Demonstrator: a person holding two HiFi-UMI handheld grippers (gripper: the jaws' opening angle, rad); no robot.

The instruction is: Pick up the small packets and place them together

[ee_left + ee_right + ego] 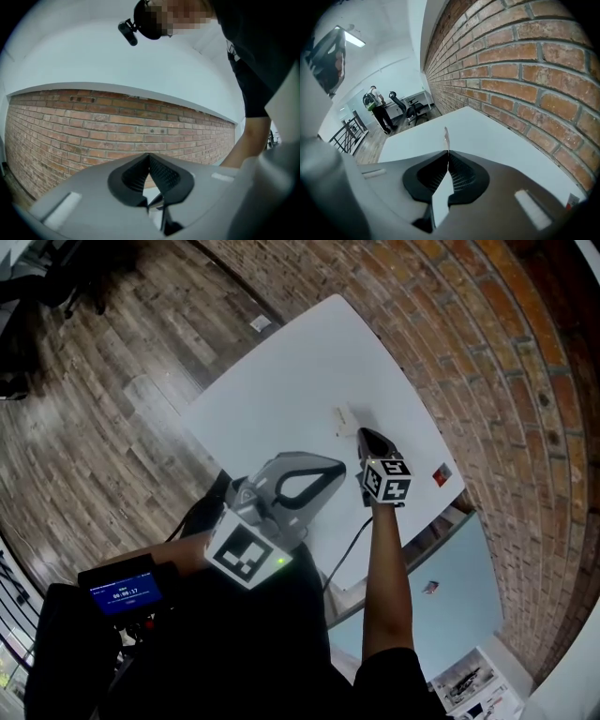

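The right claw pinches a thin pale packet edge-on, so it sticks out past the tips, angled down over the desk (probably to lay it flat). In the head view a red packet lies at the claw's four o'clock, near the desk edge. The left claw is pressed together, empty, parked level, clear of the work
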